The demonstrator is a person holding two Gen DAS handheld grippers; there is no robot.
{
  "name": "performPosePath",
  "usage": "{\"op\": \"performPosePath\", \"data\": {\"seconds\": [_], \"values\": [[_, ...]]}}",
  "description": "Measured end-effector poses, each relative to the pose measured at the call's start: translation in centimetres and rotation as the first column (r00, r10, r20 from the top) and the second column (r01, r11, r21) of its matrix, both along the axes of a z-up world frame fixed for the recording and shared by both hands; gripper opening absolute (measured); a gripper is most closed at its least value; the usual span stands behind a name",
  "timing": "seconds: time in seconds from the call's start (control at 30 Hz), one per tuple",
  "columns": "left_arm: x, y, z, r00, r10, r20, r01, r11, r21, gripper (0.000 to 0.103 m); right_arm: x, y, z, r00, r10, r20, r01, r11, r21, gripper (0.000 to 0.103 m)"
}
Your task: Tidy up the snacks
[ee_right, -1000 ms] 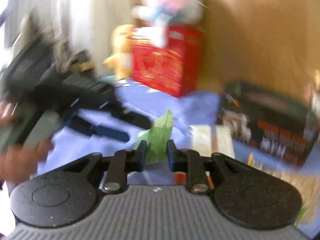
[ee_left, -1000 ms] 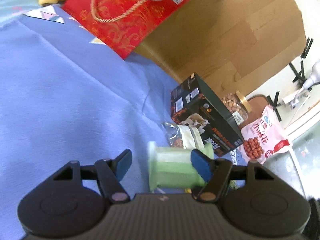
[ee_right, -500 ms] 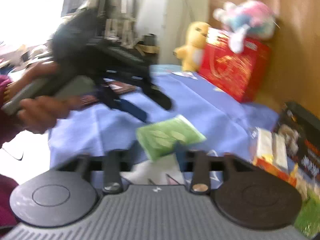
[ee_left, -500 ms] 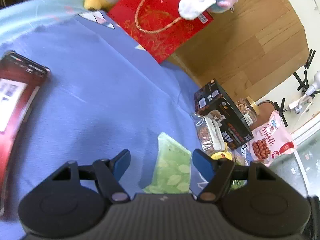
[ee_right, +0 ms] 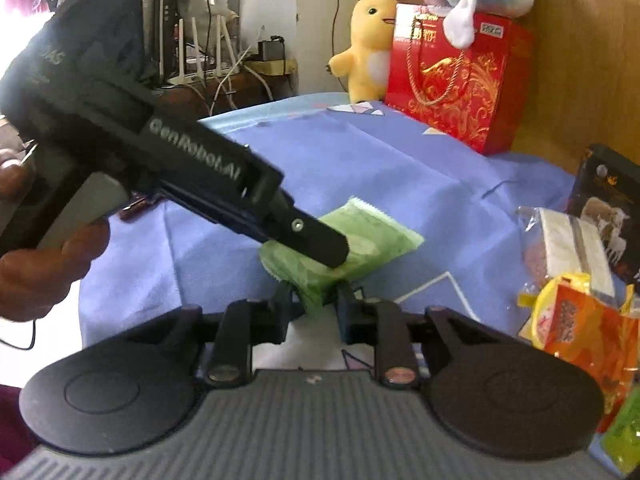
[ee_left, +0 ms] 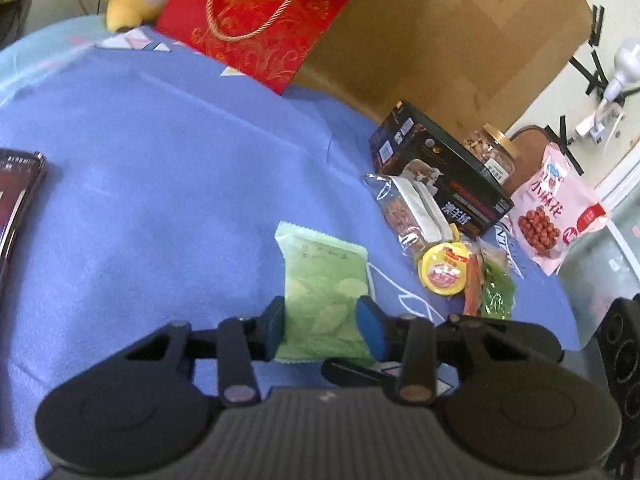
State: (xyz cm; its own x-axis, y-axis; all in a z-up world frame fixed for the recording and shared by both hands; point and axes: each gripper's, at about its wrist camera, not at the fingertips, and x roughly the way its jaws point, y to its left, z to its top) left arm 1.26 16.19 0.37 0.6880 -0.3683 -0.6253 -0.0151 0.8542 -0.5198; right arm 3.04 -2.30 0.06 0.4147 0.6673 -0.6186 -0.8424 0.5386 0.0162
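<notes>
Green snack packet (ee_left: 322, 300), carried by the right claw (ee_right: 311, 307) a second ago, is now clamped by both claws, the left claw (ee_left: 323, 326) newly closed; a handover is judged underway; the snack pile (ee_left: 448, 240) lies at 2 o'clock on the blue surface (ee_left: 160, 184).

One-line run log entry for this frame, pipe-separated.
phase: handover | left claw: closing around green snack packet | right claw: holding packet end | surface: blue cloth | other snacks: grouped right

Pale green packet (ee_left: 326, 300) with leaf print; periwinkle-blue cloth (ee_left: 160, 184); red gift bag (ee_left: 260, 20) with gold scrollwork; yellow plush toy (ee_right: 370, 46).
</notes>
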Motion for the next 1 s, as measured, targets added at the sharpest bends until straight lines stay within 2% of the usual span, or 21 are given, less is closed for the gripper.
{"op": "performPosePath", "data": {"seconds": [0.13,0.27,0.43,0.53,0.63,0.77,0.9,1.0], "values": [[0.8,-0.9,0.7,0.999,-0.027,0.024,0.028,0.999,-0.023,0.038,-0.4,-1.3,0.8,0.997,-0.049,0.055,0.048,0.999,0.020,0.024],[2.3,-3.7,2.9,0.992,-0.085,0.090,0.083,0.996,0.026,0.038,-0.2,-3.1,2.0,0.982,-0.125,0.140,0.119,0.992,0.048,0.024],[4.8,-7.9,4.4,0.974,-0.184,0.132,0.177,0.982,0.060,0.038,0.3,-6.4,3.0,0.949,-0.252,0.189,0.241,0.967,0.081,0.024],[6.4,-10.8,4.5,0.961,-0.245,0.130,0.238,0.969,0.069,0.038,0.5,-8.5,2.9,0.929,-0.319,0.186,0.308,0.947,0.088,0.024],[7.6,-13.1,4.0,0.951,-0.289,0.108,0.279,0.955,0.096,0.038,1.3,-10.3,2.4,0.919,-0.367,0.147,0.357,0.930,0.089,0.024],[8.0,-14.7,4.0,0.946,-0.305,0.108,0.290,0.947,0.139,0.039,1.7,-11.5,1.8,0.913,-0.396,0.102,0.385,0.917,0.108,0.024],[8.9,-14.9,5.8,0.938,-0.315,0.143,0.293,0.943,0.156,0.039,2.1,-11.5,3.1,0.899,-0.398,0.183,0.379,0.916,0.133,0.024],[10.3,-15.1,7.7,0.934,-0.307,0.184,0.277,0.946,0.172,0.039,3.2,-11.1,4.0,0.873,-0.395,0.286,0.372,0.919,0.134,0.024]]}}
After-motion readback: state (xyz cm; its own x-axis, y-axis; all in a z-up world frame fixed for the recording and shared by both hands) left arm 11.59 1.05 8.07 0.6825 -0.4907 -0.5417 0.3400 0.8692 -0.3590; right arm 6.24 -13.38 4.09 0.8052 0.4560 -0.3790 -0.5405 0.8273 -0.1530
